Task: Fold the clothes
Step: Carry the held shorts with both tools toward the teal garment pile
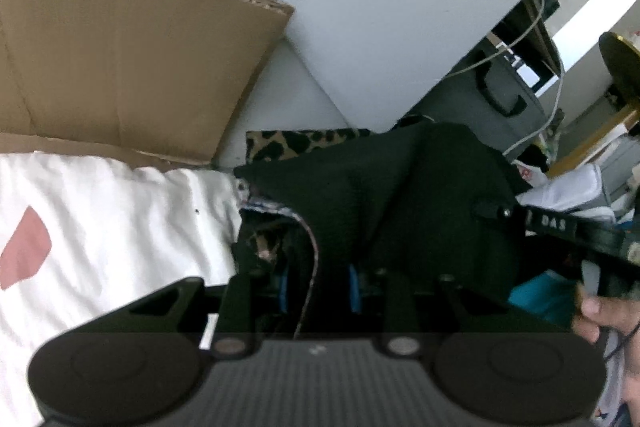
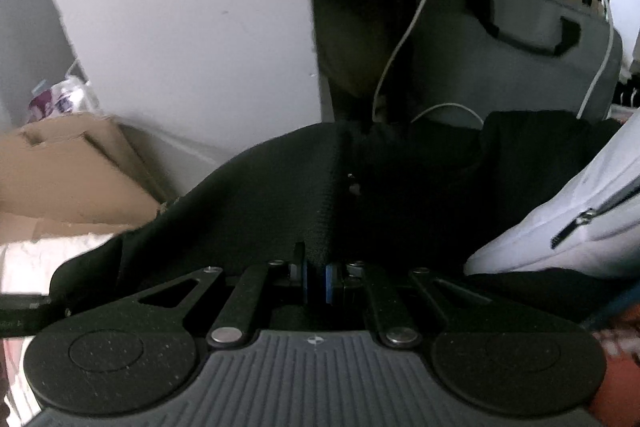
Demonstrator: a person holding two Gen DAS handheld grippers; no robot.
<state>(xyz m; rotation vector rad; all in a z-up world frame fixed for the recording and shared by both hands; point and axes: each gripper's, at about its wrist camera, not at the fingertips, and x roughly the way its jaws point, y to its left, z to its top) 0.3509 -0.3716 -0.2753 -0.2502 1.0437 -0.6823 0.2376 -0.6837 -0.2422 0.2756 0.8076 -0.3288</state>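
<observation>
A black garment hangs stretched between both grippers over a heap of clothes. In the left wrist view my left gripper has its blue pads closed on a thick fold of it, and a pink-trimmed hem runs between the fingers. My right gripper pinches the same cloth at the right of that view, with a hand on its handle. In the right wrist view my right gripper is shut on a ridge of the black garment, which drapes away to the left.
A cardboard box stands at the left above white bedding with a pink patch. A leopard-print cloth lies behind the garment. A grey case with a black handle and white cables is behind, a white zipped jacket at right.
</observation>
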